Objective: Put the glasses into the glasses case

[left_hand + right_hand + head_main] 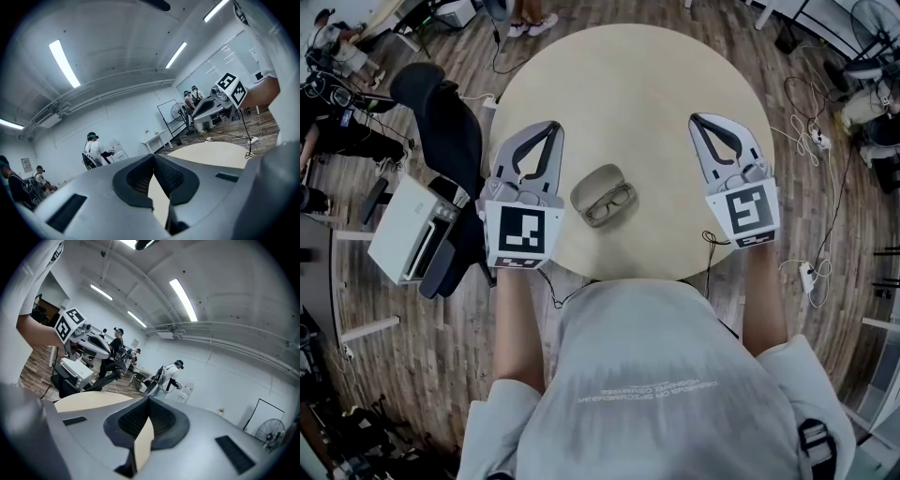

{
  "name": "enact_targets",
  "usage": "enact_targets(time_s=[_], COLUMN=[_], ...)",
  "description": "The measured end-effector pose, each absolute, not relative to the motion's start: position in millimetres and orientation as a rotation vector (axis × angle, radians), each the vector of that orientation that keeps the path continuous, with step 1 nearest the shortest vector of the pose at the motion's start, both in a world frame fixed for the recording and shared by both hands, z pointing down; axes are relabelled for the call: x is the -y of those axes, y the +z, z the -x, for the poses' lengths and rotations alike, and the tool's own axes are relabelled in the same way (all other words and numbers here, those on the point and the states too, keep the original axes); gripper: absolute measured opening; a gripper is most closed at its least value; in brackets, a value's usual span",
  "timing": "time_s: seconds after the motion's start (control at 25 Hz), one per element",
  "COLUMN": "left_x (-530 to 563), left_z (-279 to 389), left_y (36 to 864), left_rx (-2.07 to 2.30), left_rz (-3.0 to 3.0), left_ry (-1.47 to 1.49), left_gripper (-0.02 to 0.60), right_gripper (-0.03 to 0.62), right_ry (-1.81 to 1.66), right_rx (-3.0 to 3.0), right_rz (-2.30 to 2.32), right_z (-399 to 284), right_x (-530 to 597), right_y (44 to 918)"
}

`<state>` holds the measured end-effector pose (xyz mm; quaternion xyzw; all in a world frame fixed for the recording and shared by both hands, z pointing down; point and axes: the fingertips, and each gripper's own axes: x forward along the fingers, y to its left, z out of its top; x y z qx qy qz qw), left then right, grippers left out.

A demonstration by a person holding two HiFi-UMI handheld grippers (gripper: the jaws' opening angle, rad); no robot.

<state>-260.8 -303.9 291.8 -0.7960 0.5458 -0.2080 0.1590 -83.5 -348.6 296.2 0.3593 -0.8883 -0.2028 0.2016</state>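
1. The glasses [610, 203] lie in the open glasses case [598, 180], near the front edge of the round table [628, 84]
2. The case sits between the two grippers, apart from both, beside their bodies and behind their tips
3. The left gripper [554, 126] has its jaws together, with nothing between them
4. The right gripper [694, 119] has its jaws together too, and is empty

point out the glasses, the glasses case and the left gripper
glasses [610, 204]: head view, on the frame near the bridge.
glasses case [598, 180]: head view, on its open upper half.
left gripper [554, 127]: head view, where its closed fingers meet.
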Motion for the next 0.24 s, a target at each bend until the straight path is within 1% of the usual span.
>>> enact_targets(time_s=[0.24], left_x=[298.1], left_z=[261.3], left_y=[300.1], left_rx=[-1.564], left_rz=[2.287], left_ry=[-0.609], left_gripper=[0.014], right_gripper=[0.002], right_ry=[-0.564], right_rx=[2.485], right_rz=[-1.001], right_z=[80.4], right_x=[343.2], right_y=[299.1])
